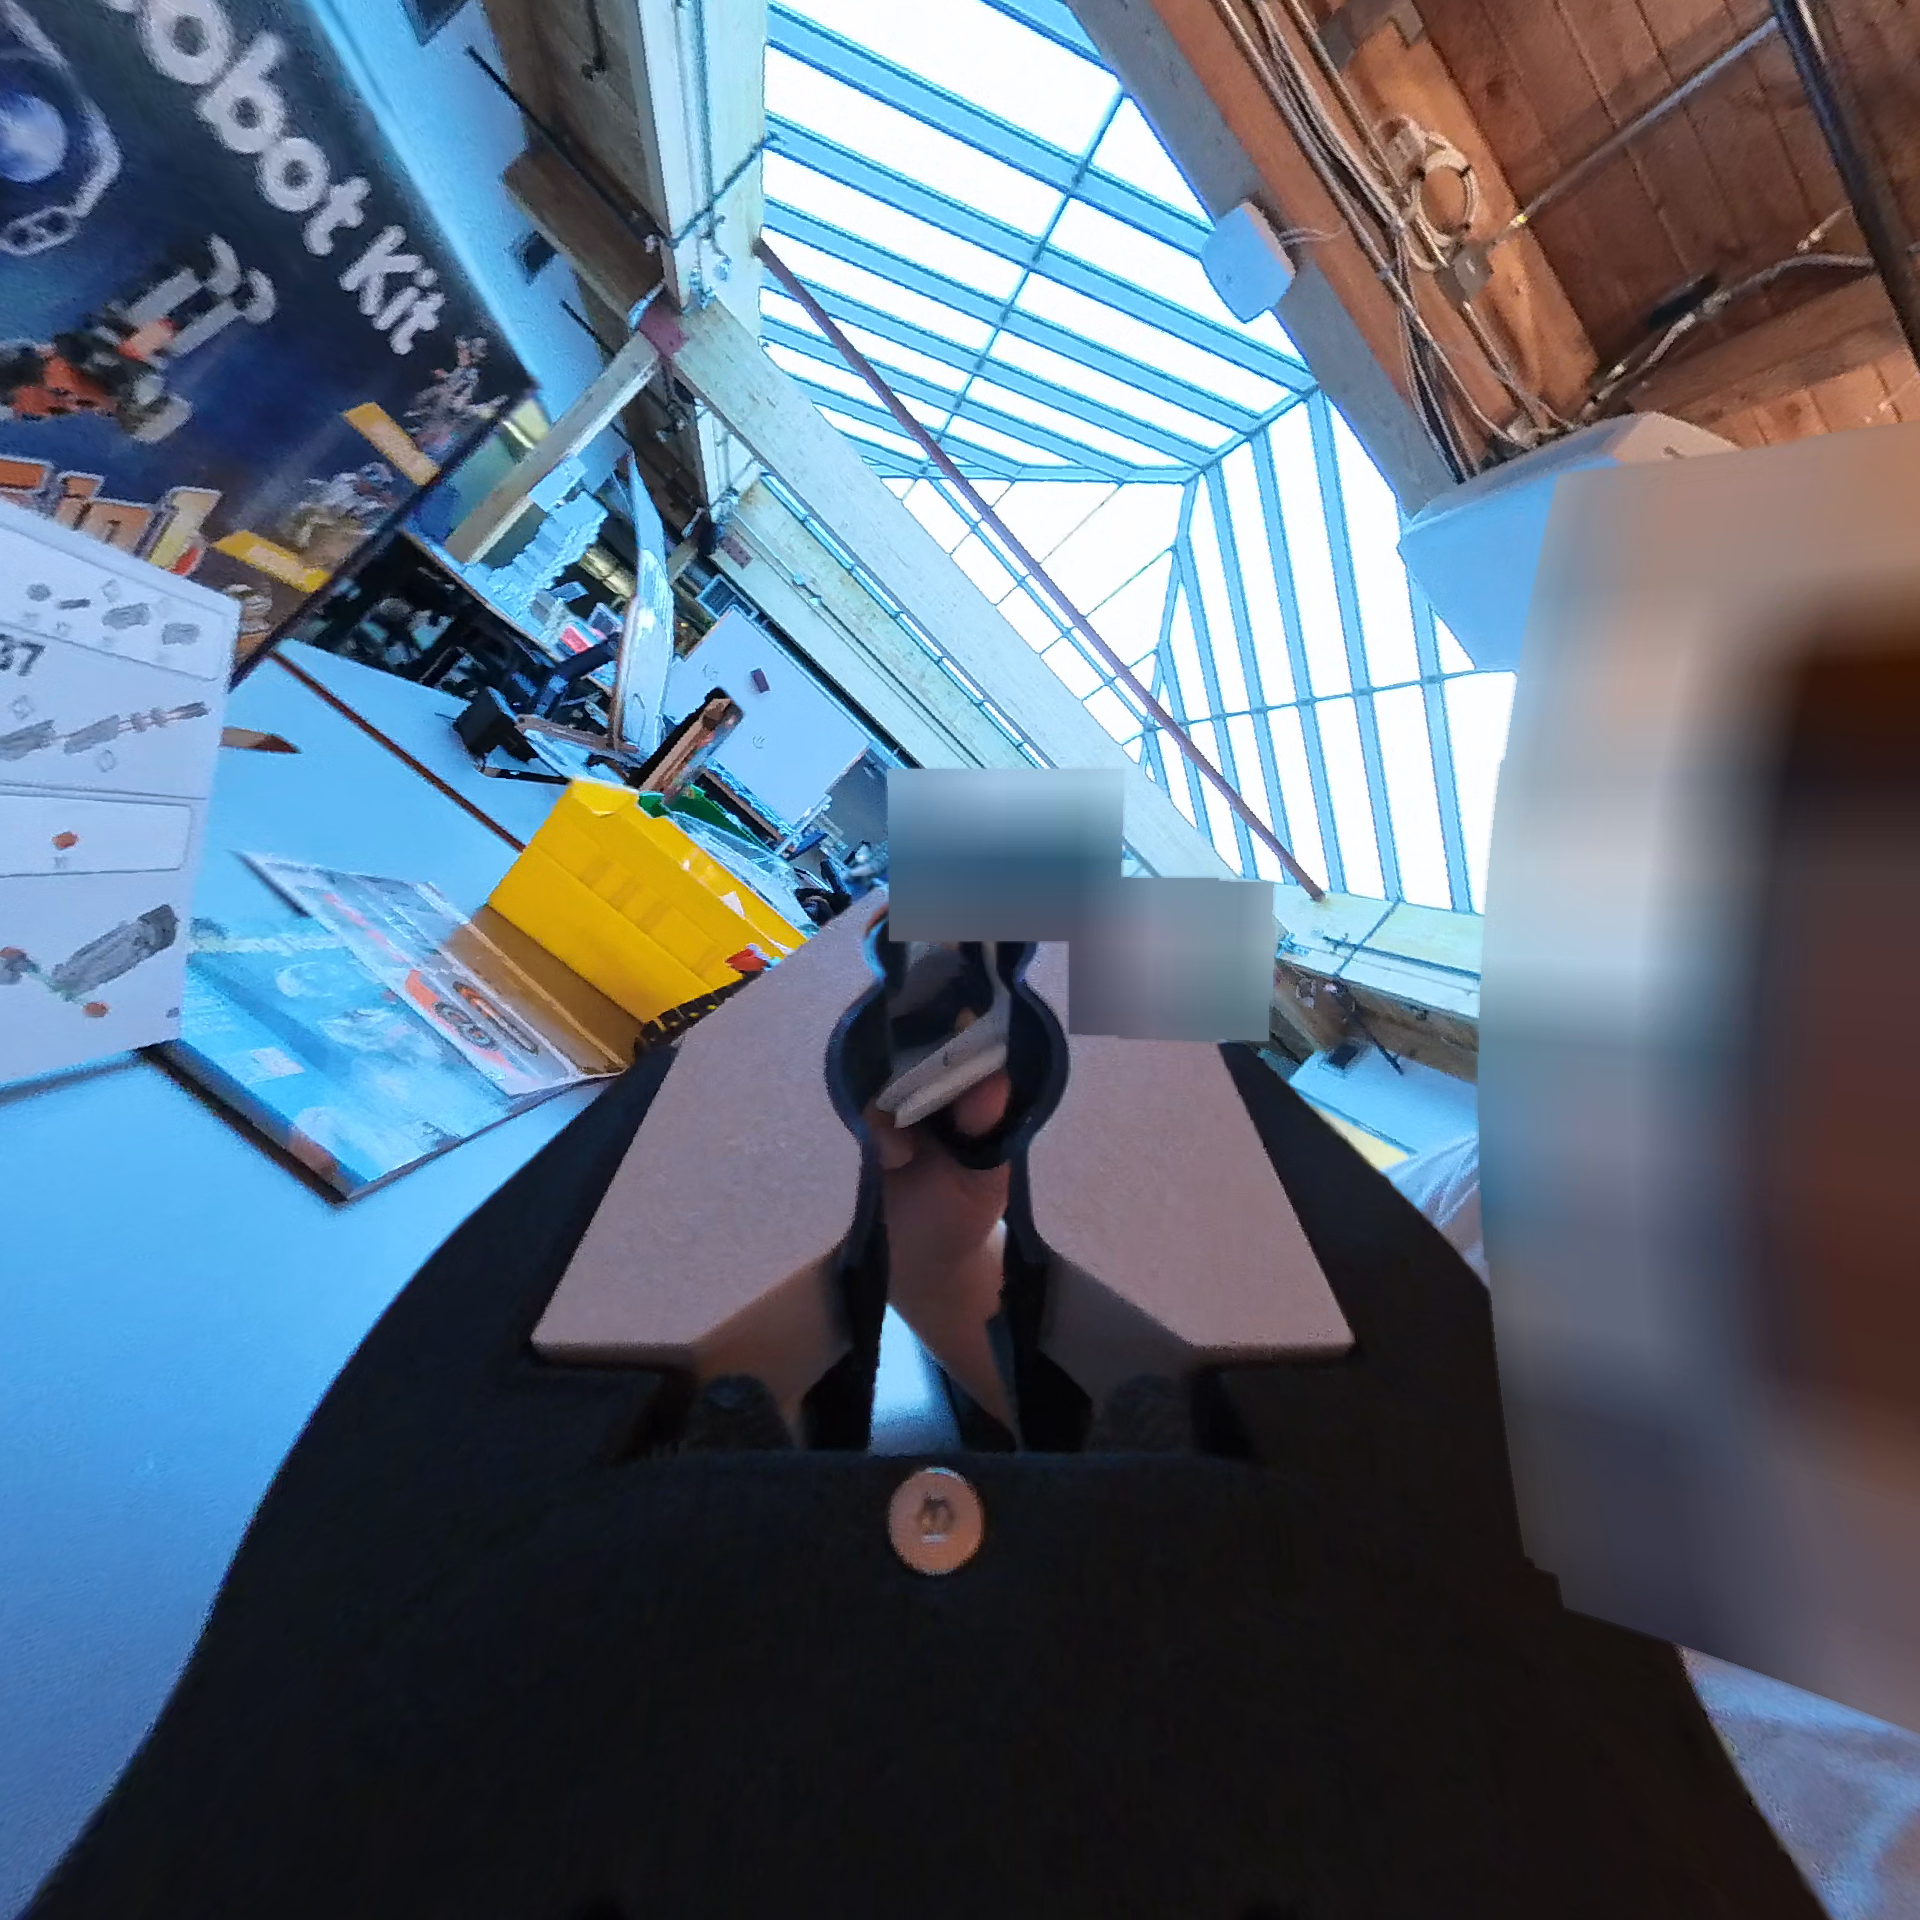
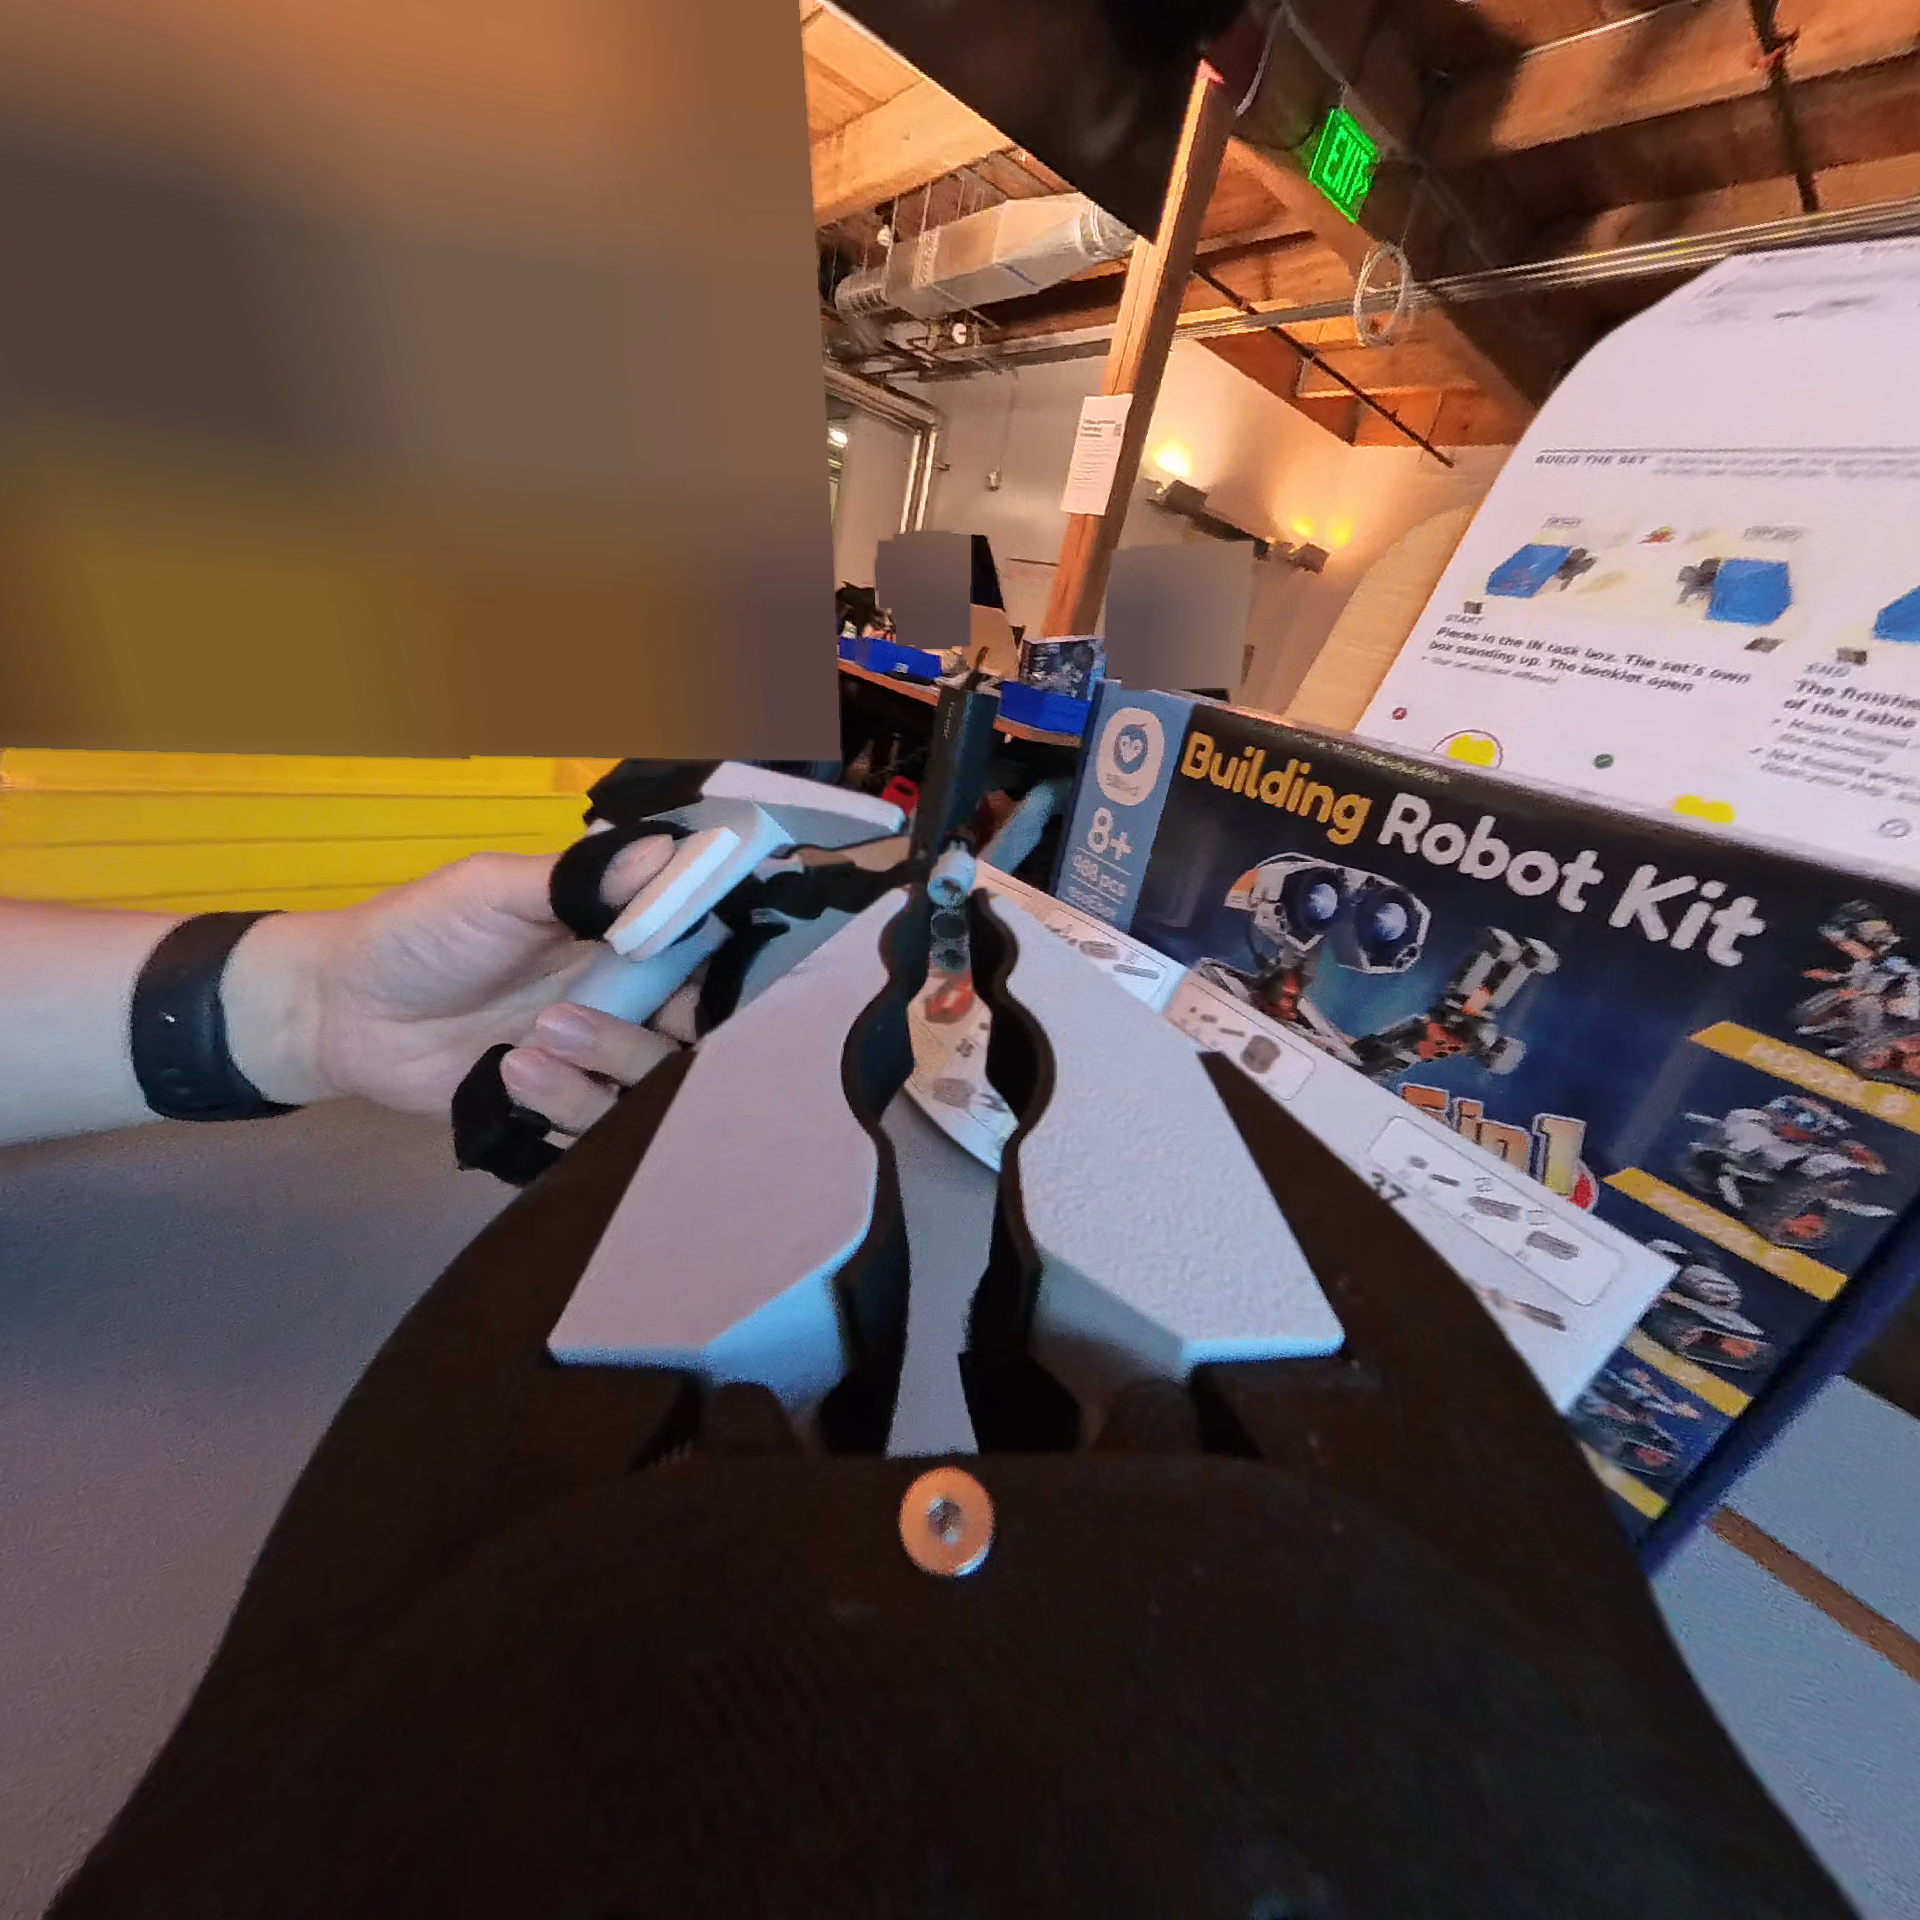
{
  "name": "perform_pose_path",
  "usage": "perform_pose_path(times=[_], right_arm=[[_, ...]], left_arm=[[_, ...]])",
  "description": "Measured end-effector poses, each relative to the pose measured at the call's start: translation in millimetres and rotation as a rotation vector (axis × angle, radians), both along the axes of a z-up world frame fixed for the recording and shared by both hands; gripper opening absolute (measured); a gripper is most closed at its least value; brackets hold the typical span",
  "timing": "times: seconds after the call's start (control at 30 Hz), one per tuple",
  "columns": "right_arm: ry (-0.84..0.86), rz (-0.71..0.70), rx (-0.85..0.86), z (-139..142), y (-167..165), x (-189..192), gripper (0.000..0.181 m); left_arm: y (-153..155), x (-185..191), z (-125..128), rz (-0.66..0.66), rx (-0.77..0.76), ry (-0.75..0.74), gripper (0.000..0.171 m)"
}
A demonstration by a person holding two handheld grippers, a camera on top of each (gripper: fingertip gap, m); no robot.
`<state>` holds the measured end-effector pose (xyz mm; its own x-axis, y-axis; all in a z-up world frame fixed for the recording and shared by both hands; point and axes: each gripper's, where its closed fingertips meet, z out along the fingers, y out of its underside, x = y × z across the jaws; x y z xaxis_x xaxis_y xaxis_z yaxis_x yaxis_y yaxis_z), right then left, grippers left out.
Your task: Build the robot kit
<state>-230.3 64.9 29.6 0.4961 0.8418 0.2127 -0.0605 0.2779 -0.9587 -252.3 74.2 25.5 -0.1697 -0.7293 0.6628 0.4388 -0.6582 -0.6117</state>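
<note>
A small white-and-grey piece (image 2: 951,888) sits right at the tips of the right gripper (image 2: 948,904), held up above the table (image 1: 156,1351). The fingers are drawn close together and look pressed on it. The left gripper (image 1: 951,966) points straight at the right one, with only a narrow slit between its fingers. A blurred patch covers its tips, so I cannot tell whether they grip anything. In the right wrist view, a hand (image 2: 416,987) with a black wristband (image 2: 187,1018) holds the left gripper's white handle. Just behind the piece an open booklet (image 2: 1247,1122) leans against a dark blue toy box (image 2: 1455,987) standing on its long edge. The box front has large white and yellow lettering, an age mark and robot pictures. The booklet pages show small part drawings and step numbers. A white printed sheet (image 2: 1662,520) with blue pictures and lines of text stands behind the box. On the hand's side is a yellow bin (image 1: 623,904); what is in it cannot be made out. A flat blue printed sheet (image 1: 343,1018) lies on the table before the bin. Farther back, blue bins (image 2: 894,655) sit on a bench and a lit green sign (image 2: 1340,166) hangs from the wooden ceiling.
</note>
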Motion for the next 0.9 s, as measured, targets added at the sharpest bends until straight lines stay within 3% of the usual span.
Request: perform_pose_path(times=[0.03, 0.3, 0.5, 0.63, 0.77, 0.9], right_arm=[[0.014, 0.022, -0.013, 0.0, -1.3, -0.8, 0.005], [0.056, 0.132, -0.092, -4.8, -7.1, -8.2, 0.006], [0.046, 0.186, -0.173, -16.0, -2.8, -9.2, 0.006], [0.036, 0.182, -0.214, -17.6, 1.0, -8.9, 0.024], [-0.079, 0.183, -0.210, -29.6, 0.5, -10.1, 0.007], [-0.145, 0.168, -0.224, -40.0, 4.2, -9.4, 0.011]], left_arm=[[-3.2, 1.3, 2.9, -0.011, 0.017, -0.005, 0.014], [-13.9, 14.1, 2.6, 0.026, 0.128, 0.075, 0.001], [-11.5, 14.6, -6.5, 0.132, 0.257, 0.255, 0.001], [-11.5, 19.0, -17.4, 0.151, 0.306, 0.374, 0.000], [-8.5, 21.6, -30.2, 0.165, 0.323, 0.470, 0.001], [-5.6, 22.1, -37.5, 0.158, 0.293, 0.494, 0.001]])
